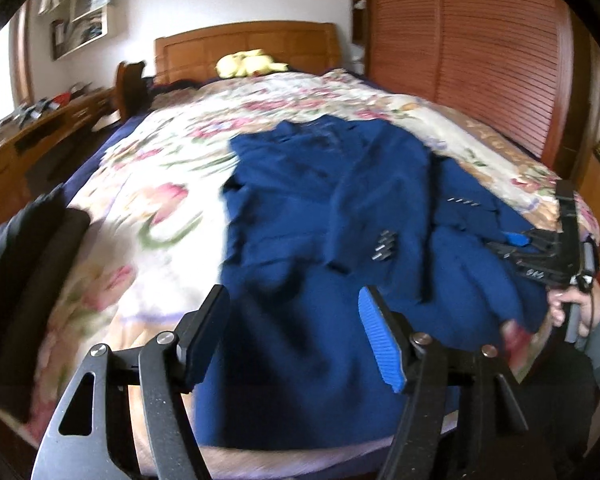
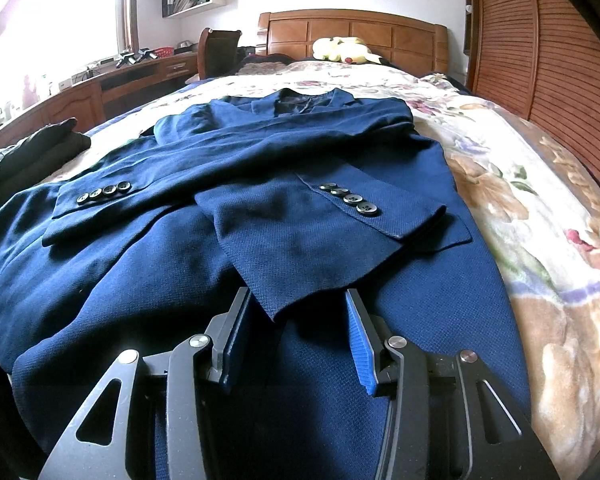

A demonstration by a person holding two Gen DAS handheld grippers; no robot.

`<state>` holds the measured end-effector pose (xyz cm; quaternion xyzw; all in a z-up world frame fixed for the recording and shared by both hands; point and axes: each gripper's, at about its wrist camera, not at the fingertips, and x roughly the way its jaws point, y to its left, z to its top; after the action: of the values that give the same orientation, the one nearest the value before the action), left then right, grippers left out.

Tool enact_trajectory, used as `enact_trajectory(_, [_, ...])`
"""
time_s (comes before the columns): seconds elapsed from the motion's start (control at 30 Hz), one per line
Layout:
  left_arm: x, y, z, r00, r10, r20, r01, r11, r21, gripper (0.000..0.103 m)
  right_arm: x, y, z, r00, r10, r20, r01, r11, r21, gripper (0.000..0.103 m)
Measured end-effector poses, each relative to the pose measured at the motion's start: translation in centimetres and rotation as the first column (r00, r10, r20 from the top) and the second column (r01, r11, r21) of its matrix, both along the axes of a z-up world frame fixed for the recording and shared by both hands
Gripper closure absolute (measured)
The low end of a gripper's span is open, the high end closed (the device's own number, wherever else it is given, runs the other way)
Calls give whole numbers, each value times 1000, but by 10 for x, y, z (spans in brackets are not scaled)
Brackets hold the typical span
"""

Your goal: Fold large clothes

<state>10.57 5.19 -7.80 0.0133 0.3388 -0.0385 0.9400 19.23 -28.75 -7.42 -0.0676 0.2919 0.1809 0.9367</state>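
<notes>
Blue fabric of a navy suit jacket (image 2: 284,184) is spread flat on the floral bedspread (image 2: 532,216), collar towards the headboard (image 2: 352,28) and hem towards the foot of the bed, so its long axis runs straight away from both grippers. Both sleeves are crossed over the front, with the buttoned cuffs (image 2: 350,198) lying just ahead of the right gripper (image 2: 296,332). That gripper's fingers are held apart with nothing between them, low over the hem, one sleeve corner reaching almost into the gap. The left gripper (image 1: 296,336) is likewise spread and empty, poised above the hem on the jacket's left side; that view is blurred. In it the right gripper (image 1: 516,242) is seen at the opposite edge. Each gripper is judged equally near its own hem corner, so a fold lifting the hem along the long axis towards the collar seems the likely move.
</notes>
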Motion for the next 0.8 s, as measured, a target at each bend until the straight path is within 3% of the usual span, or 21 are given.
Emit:
enact_trajectory(0.23, [-8, 26, -16, 997, 73, -26, -73, 997, -3, 35, 1, 0, 0, 1000, -1, -2, 1, 1000, -4, 56])
enact_trajectory(0.5, [-10, 34, -19, 996, 92, -8, -92, 996, -17, 35, 2, 1, 3, 1000, -4, -14, 4, 1000, -10, 56])
enact_trajectory(0.8, [-16, 43, -25, 996, 86, -3, -86, 996, -24, 35, -6, -10, 20, 996, -31, -88, 31, 1000, -4, 56])
